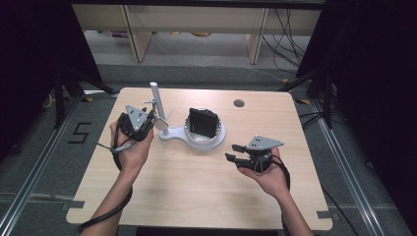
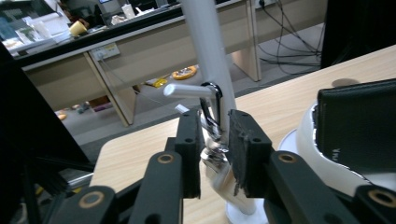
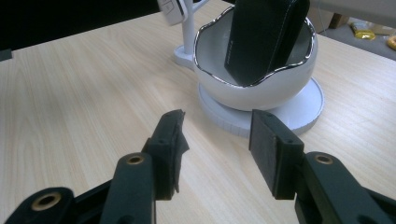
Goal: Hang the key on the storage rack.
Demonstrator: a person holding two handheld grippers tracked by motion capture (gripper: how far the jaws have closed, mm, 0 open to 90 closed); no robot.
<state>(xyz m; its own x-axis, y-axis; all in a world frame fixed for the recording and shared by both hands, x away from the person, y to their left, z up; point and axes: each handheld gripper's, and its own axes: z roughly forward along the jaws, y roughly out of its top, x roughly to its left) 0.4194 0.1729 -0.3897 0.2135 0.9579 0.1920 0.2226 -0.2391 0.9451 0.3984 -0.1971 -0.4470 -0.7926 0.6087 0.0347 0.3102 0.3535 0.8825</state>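
A white stand [image 1: 169, 133] with an upright pole [image 2: 205, 42] and a chrome-rimmed bowl [image 3: 261, 88] sits on the table at centre. A black case [image 1: 202, 122] stands tilted in the bowl, also seen in the right gripper view [image 3: 261, 37]. A chrome peg [image 2: 187, 90] sticks out from the pole, and a shiny metal piece [image 2: 212, 156] hangs below it. My left gripper [image 2: 215, 135] is shut on that metal piece, right against the pole [image 1: 155, 96]. My right gripper [image 3: 217, 135] is open and holds nothing, a short way in front of the bowl, at the bowl's right in the high view [image 1: 235, 152].
The wooden table [image 1: 196, 196] has a round cable hole [image 1: 239, 103] near its far edge. A small white tag-like object [image 1: 160, 124] hangs by the pole. Beyond the table are wooden shelf legs and floor cables [image 1: 285, 44]. Dark curtains flank both sides.
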